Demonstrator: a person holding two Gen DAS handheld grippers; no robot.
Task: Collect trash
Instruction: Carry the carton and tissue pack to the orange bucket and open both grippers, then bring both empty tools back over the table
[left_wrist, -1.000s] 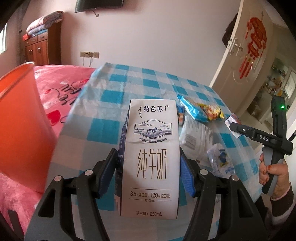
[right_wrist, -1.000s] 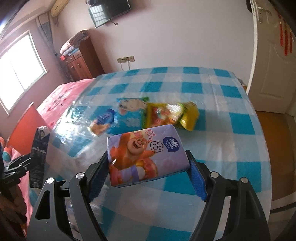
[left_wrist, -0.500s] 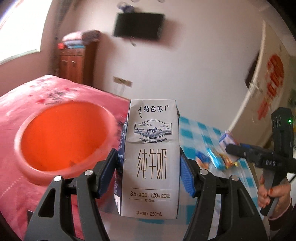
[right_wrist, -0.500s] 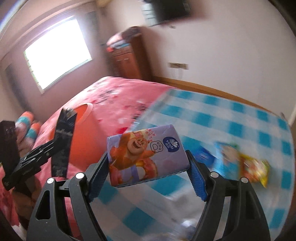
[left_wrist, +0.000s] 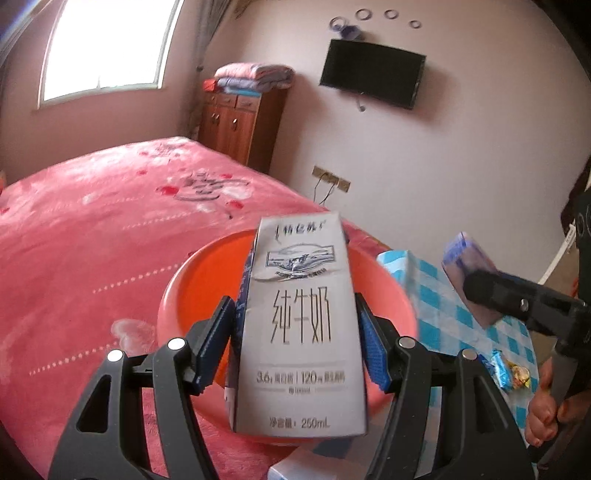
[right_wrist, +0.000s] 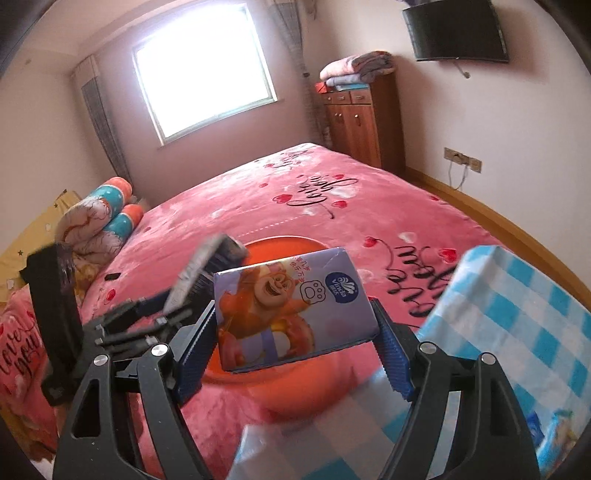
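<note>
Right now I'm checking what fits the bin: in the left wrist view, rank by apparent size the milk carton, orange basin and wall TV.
1. orange basin, partly hidden
2. milk carton, enlarged by nearness
3. wall TV, small because far

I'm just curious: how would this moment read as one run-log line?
left gripper: holds milk carton | right gripper: holds tissue pack | both near orange bin
</note>
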